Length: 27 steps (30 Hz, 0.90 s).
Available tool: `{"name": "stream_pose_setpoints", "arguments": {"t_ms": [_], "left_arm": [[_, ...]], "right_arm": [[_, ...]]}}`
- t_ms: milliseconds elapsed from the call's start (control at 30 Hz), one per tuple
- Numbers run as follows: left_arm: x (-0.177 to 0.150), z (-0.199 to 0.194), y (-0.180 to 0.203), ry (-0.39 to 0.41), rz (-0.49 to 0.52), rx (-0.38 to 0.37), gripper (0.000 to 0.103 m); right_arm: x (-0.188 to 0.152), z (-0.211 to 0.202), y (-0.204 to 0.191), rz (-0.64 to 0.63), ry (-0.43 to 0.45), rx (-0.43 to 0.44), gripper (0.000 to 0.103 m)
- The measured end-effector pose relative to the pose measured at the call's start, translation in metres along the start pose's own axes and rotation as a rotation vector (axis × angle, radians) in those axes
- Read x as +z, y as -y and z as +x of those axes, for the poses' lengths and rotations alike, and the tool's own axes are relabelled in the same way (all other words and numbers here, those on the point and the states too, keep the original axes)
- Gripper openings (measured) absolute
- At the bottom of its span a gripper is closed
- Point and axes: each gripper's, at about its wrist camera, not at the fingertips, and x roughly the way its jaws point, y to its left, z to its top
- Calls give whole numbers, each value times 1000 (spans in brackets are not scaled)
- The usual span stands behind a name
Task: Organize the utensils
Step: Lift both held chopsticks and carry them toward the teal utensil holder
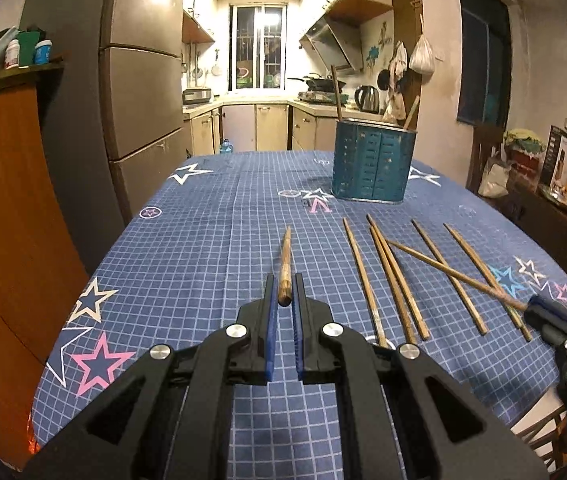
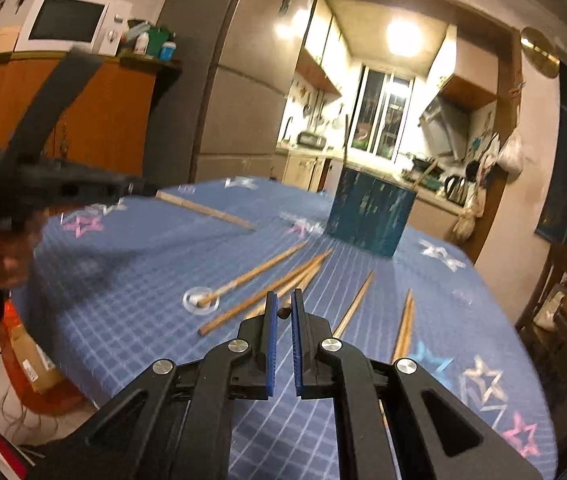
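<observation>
My left gripper point(image 1: 284, 285) is shut on a wooden chopstick point(image 1: 285, 260) that points ahead above the blue checked tablecloth point(image 1: 187, 240). My right gripper point(image 2: 283, 300) is shut on the thick end of another chopstick point(image 1: 443, 266), which crosses the loose ones. Several wooden chopsticks point(image 1: 395, 280) lie loose on the cloth at the right, also in the right wrist view point(image 2: 267, 292). A teal perforated utensil holder point(image 1: 373, 162) stands at the far side with two chopsticks upright in it; it also shows in the right wrist view point(image 2: 369, 216).
A grey fridge point(image 1: 139, 92) and an orange cabinet point(image 1: 7, 200) stand left of the table. A dark sideboard with boxes point(image 1: 555, 184) is at the right. The left gripper point(image 2: 83, 188) and its chopstick point(image 2: 207, 210) hover over the table's left part.
</observation>
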Motion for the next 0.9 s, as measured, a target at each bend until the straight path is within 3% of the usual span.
{"name": "stream_pose_setpoints", "arguments": {"t_ms": [267, 467, 900], "left_arm": [[-2, 5, 6, -18, 19, -3, 6], [-6, 7, 13, -22, 39, -7, 6], [-11, 14, 15, -43, 53, -29, 6]], "right_arm": [[-45, 31, -9, 40, -99, 35, 8], [-49, 32, -11, 100, -92, 19, 9], [-41, 44, -28, 145, -135, -146, 10]]}}
